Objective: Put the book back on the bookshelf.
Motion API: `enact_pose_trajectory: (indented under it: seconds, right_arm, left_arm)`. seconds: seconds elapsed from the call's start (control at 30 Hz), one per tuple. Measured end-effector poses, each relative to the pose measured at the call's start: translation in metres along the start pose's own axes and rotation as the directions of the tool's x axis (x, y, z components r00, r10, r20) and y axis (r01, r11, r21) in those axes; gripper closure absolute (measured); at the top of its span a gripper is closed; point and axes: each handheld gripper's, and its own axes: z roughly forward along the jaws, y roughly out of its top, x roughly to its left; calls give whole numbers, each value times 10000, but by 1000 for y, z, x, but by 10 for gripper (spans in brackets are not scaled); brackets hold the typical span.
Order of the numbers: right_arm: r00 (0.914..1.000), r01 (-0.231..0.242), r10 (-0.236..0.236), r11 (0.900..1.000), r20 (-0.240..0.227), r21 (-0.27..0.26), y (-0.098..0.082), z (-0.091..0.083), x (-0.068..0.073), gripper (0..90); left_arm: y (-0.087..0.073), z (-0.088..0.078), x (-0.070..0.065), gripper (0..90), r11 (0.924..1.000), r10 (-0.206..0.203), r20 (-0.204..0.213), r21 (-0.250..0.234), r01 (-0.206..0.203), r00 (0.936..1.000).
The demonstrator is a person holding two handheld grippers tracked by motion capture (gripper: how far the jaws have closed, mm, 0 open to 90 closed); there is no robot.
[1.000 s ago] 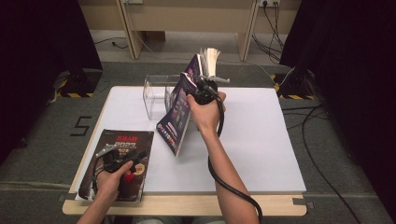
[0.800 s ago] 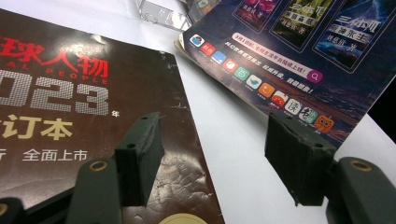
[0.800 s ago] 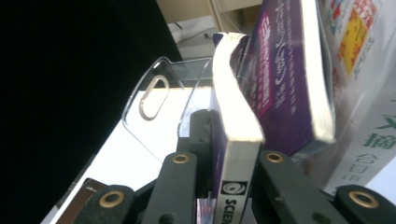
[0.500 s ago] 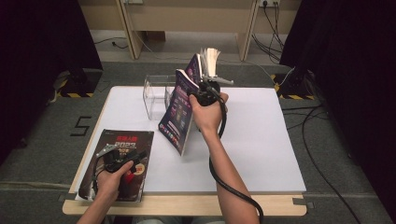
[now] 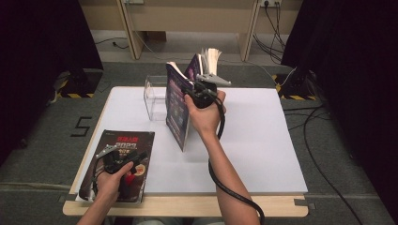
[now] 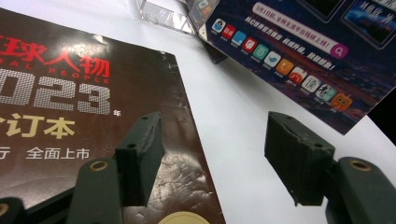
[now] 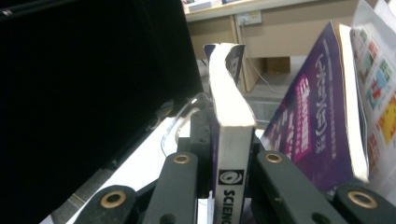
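My right gripper [image 5: 187, 90] is shut on the spine of a purple magazine [image 5: 176, 110] and holds it on edge above the white table [image 5: 263, 140], in front of a clear acrylic stand [image 5: 155, 96]. In the right gripper view the jaws clamp the white-edged spine [image 7: 231, 158] from both sides. My left gripper [image 5: 133, 159] rests at the front left over a dark brown magazine [image 5: 129, 140] lying flat. Its jaws stand open [image 6: 215, 154], one pad [image 6: 140, 154] over the cover [image 6: 70, 93], the other over bare table.
More magazines [image 5: 209, 58] stand fanned behind the held one; a purple one [image 7: 322, 107] shows beside it in the right gripper view. The stand's corner [image 6: 163, 14] shows in the left gripper view. Cables run over the floor at the right [image 5: 324, 140].
The right hand has raised the purple magazine slightly, and it now hangs more upright. The left hand and the brown magazine have not moved.
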Motion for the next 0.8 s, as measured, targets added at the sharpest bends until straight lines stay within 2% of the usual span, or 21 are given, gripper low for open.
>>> enact_pose_trajectory:
  seconds: [0.13, 0.23, 0.57, 0.8]
  right_arm:
    - [9999, 154, -155, 9996, -53, -221, 1, 0, 1, 828]
    - [9999, 8, -14, 9985, -99, -553, 2, -3, 1, 828]
    - [9998, -153, 172, 9903, 130, -1382, 24, -15, 5, 828]
    - [9988, -213, 304, 9764, 393, -2148, 40, -25, 4, 828]
  left_arm:
    - [0, 1, 0, 364, 10000, 2, 10, 24, -2, 10000]
    - [-1, 1, 0, 364, 10000, -3, 18, 28, 3, 10000]
    - [0, 0, 0, 365, 10000, -20, 49, 29, 20, 10000]
    - [0, 1, 0, 366, 10000, -35, 43, 27, 35, 10000]
